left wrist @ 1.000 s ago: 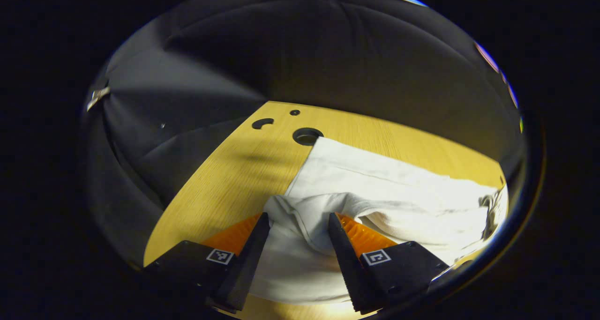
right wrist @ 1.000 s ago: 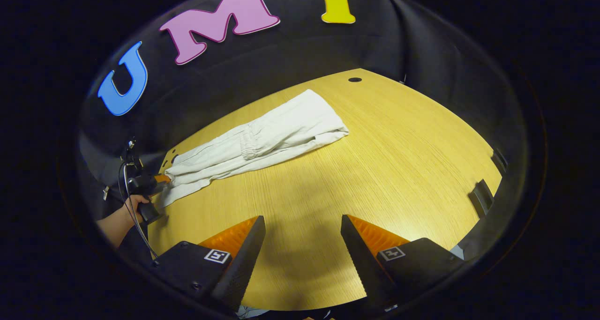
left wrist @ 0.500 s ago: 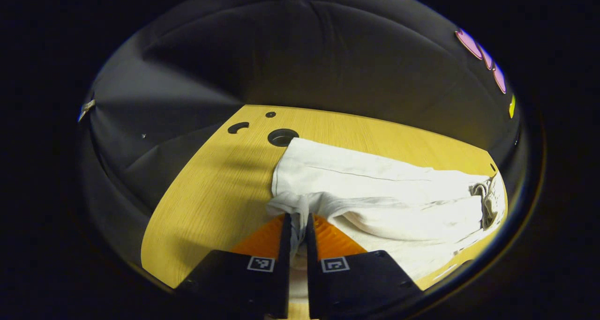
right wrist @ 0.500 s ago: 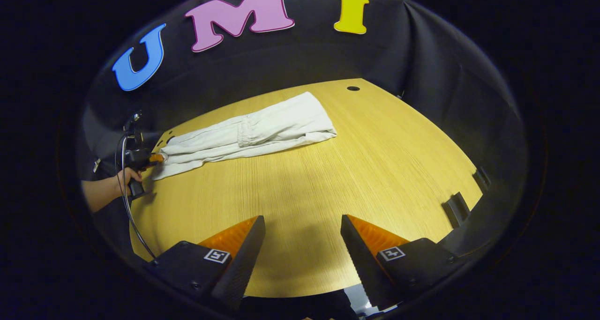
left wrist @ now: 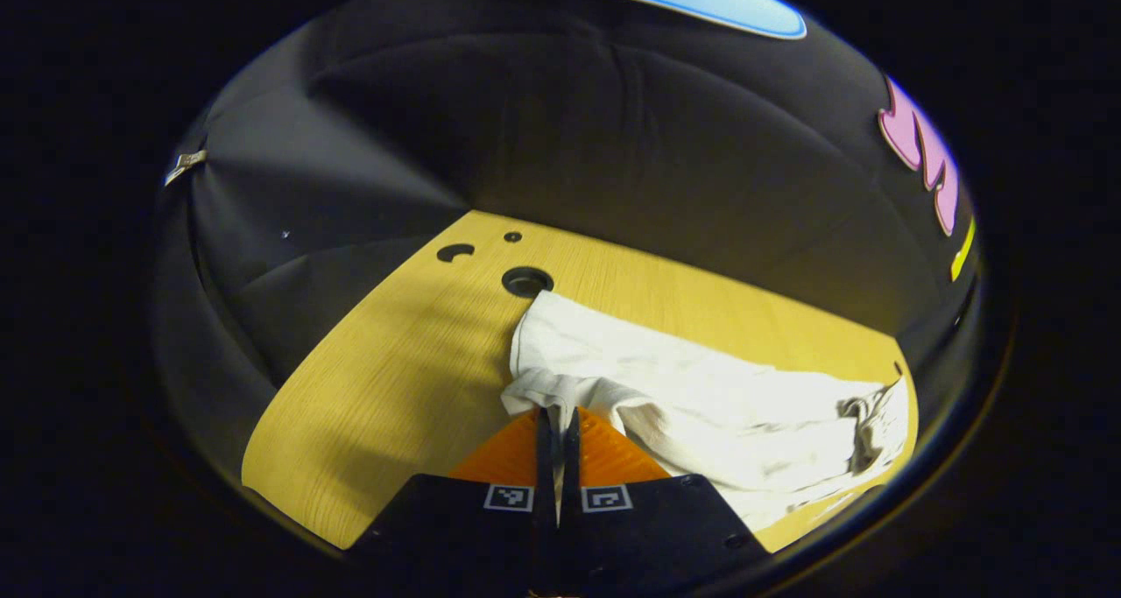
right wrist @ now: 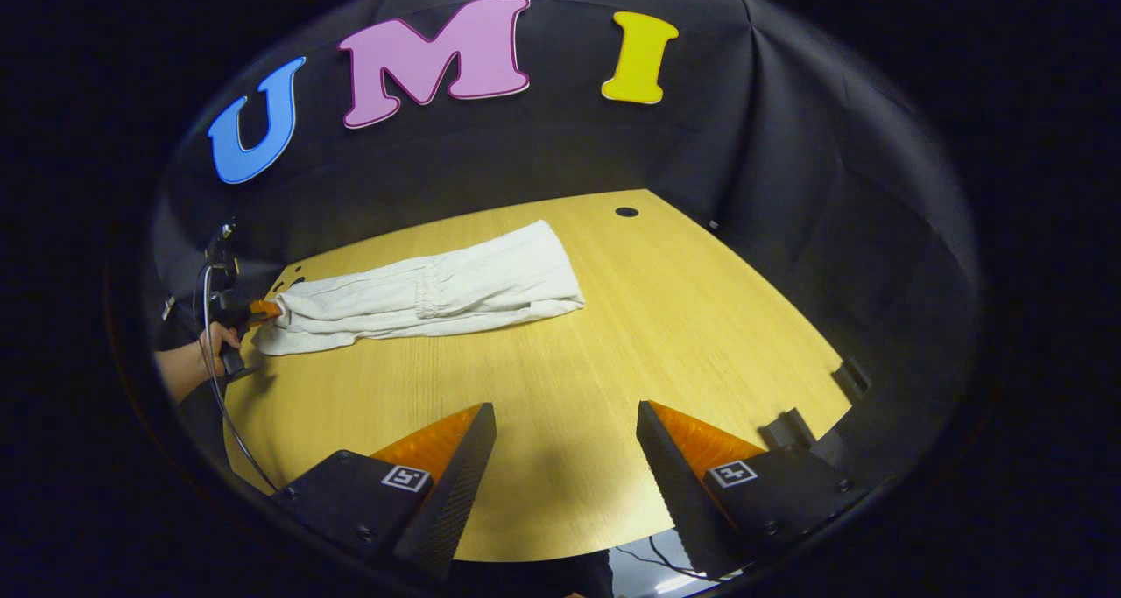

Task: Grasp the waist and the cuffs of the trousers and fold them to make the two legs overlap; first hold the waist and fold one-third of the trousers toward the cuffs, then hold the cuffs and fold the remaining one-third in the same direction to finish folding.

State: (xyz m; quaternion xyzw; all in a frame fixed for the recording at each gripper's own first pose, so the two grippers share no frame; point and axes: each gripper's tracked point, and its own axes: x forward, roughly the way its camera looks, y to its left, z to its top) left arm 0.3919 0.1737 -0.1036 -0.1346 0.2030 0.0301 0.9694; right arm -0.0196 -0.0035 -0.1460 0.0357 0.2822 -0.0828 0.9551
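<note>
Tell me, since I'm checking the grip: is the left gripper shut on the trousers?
Shut. The left gripper has its fingers pressed together on the cuff end of the white trousers, with cloth pinched between them.

A pale wooden table (right wrist: 666, 318) is standing in the booth, light glaring on its grain. Round holes (left wrist: 526, 280) are showing near one corner. A black cloth wall (right wrist: 788, 143) is hanging in folds behind it, falling into shadow.
</note>
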